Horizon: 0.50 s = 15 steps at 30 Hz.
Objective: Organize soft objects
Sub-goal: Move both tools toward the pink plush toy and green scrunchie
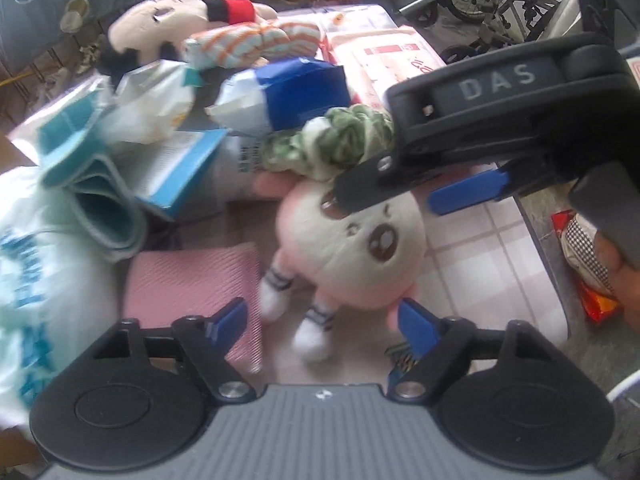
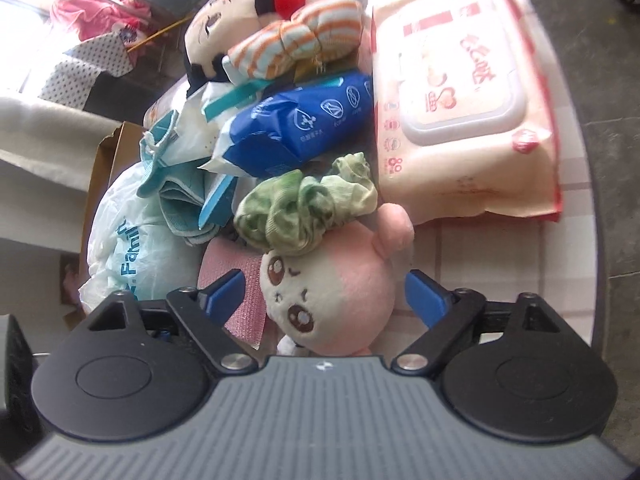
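We hold both grippers over the pink plush toy [image 2: 340, 292] lying on the tiled bench [image 2: 500, 264]. The right gripper [image 2: 326, 294] fingers are spread astride its head, not pressing. The left gripper [image 1: 324, 320] fingers are spread around its legs.

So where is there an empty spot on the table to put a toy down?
The bare checked tablecloth right of the round pink-and-cream plush toy, below the big pink wet-wipes pack, out to the table edge. Everything left and behind is crowded: green scrunchie, blue tissue pack, white plastic bag, striped cloth roll, pink ribbed mat.
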Tool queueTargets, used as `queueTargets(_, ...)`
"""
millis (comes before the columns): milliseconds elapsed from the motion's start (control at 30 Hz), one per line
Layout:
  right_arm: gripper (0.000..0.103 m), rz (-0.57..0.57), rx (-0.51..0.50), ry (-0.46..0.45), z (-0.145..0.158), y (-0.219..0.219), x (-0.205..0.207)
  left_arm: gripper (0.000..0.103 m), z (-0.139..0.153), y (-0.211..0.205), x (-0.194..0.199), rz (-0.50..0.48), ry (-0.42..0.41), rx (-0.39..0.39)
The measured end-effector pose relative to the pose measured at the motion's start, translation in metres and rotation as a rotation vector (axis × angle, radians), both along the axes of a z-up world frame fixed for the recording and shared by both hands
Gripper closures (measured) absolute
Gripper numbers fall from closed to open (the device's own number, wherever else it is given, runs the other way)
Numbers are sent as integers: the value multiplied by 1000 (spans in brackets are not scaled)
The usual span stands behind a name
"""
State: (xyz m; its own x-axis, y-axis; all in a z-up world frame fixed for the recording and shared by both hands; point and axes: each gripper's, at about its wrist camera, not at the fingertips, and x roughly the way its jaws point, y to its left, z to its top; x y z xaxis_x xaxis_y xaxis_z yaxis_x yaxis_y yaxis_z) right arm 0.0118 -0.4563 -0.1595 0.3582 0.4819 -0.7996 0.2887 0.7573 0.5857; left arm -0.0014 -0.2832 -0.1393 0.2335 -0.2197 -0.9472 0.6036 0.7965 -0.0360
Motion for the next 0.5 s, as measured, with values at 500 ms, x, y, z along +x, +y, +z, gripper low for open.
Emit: queueTargets(500, 35, 82, 113, 92, -20, -9, 12, 33, -25, -21, 7, 95, 139, -63)
